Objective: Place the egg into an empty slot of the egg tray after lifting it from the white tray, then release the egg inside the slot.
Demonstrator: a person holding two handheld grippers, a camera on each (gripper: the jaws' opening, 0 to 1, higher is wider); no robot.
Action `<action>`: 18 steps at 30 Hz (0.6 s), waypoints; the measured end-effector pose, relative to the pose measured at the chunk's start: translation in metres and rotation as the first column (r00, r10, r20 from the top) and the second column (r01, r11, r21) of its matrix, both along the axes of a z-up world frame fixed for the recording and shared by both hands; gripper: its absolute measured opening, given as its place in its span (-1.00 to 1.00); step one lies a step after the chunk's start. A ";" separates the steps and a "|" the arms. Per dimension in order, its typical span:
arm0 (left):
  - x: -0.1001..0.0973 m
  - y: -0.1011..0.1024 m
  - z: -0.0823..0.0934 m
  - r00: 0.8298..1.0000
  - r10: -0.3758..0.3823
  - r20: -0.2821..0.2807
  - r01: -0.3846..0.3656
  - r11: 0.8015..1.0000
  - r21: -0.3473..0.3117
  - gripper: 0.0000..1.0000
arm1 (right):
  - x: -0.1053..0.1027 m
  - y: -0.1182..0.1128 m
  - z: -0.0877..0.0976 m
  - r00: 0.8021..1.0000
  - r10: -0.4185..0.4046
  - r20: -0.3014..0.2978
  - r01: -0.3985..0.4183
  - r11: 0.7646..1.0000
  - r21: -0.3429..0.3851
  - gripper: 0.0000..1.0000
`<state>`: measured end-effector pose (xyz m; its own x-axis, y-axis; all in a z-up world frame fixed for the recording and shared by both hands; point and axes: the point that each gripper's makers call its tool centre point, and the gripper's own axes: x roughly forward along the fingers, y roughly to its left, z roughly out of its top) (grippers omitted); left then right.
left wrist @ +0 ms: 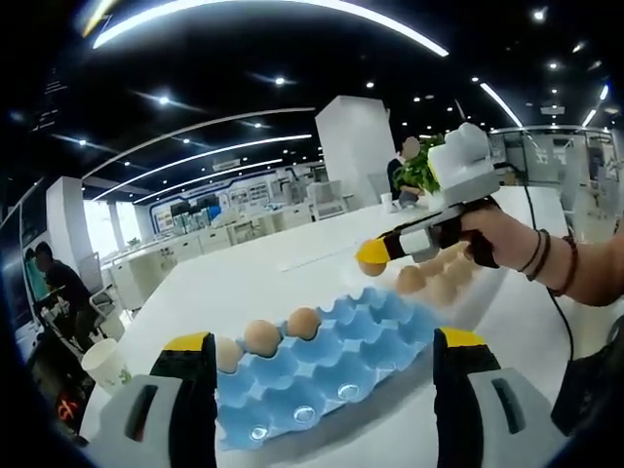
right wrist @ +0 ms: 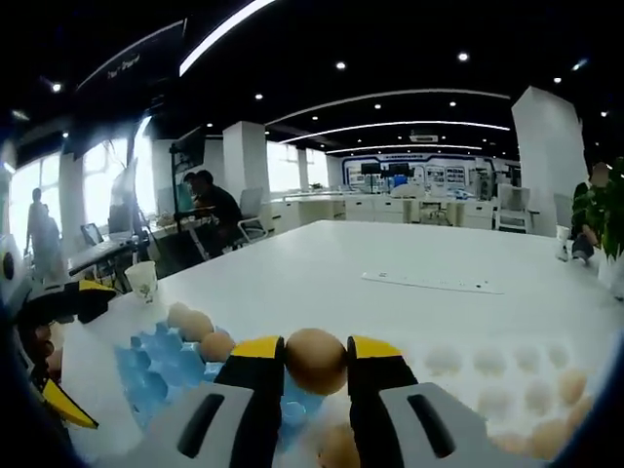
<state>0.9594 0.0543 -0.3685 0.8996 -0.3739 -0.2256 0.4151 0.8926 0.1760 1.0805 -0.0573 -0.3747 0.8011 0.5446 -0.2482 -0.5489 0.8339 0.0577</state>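
Note:
My right gripper (right wrist: 316, 347) is shut on a brown egg (right wrist: 315, 366), held just above the table between the two trays. The blue egg tray (right wrist: 156, 380) lies to its left with eggs (right wrist: 193, 324) along its far row. To its right is the white tray (right wrist: 507, 375), holding several eggs (right wrist: 570, 386). In the left gripper view the blue egg tray (left wrist: 331, 361) sits between the wide-apart jaws of my open left gripper (left wrist: 322, 341), with three eggs (left wrist: 261, 336) in its far left row. The right gripper (left wrist: 375, 258), held by a hand (left wrist: 507, 239), hovers beyond the tray's far right corner.
A paper cup (left wrist: 105, 363) stands at the table's edge left of the blue tray. A long flat strip (right wrist: 434, 283) lies farther out on the white table (right wrist: 322, 268). People sit at desks (right wrist: 210, 205) beyond the table. A potted plant (left wrist: 419, 171) is at the far end.

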 end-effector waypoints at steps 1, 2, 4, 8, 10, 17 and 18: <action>0.000 0.000 0.000 1.000 -0.001 -0.001 0.001 1.000 -0.001 0.88 | -0.001 0.005 -0.001 1.000 0.013 0.000 -0.013 1.000 -0.004 -0.48; -0.001 -0.001 -0.001 1.000 -0.002 -0.002 0.002 1.000 0.000 0.88 | -0.001 0.007 -0.001 1.000 0.018 -0.001 -0.018 1.000 -0.005 -0.48; -0.002 -0.002 -0.002 1.000 -0.005 -0.007 0.005 1.000 0.003 0.88 | -0.002 0.014 -0.003 1.000 0.030 -0.004 -0.030 0.999 -0.011 -0.48; -0.003 -0.003 -0.004 1.000 -0.009 -0.012 0.009 1.000 0.002 0.88 | -0.004 0.025 -0.007 0.999 0.052 -0.012 -0.052 0.999 -0.010 -0.48; -0.003 -0.004 -0.004 1.000 -0.010 -0.012 0.010 1.000 0.001 0.88 | -0.004 0.029 -0.009 0.998 0.058 -0.017 -0.058 0.998 -0.012 -0.48; -0.005 -0.002 -0.004 1.000 -0.007 -0.014 0.007 1.000 0.003 0.88 | -0.006 0.042 -0.013 0.996 0.083 -0.022 -0.083 0.997 -0.007 -0.48; -0.005 -0.002 -0.005 1.000 -0.005 -0.014 0.005 1.000 0.002 0.88 | -0.006 0.045 -0.014 0.996 0.091 -0.020 -0.091 0.996 -0.005 -0.48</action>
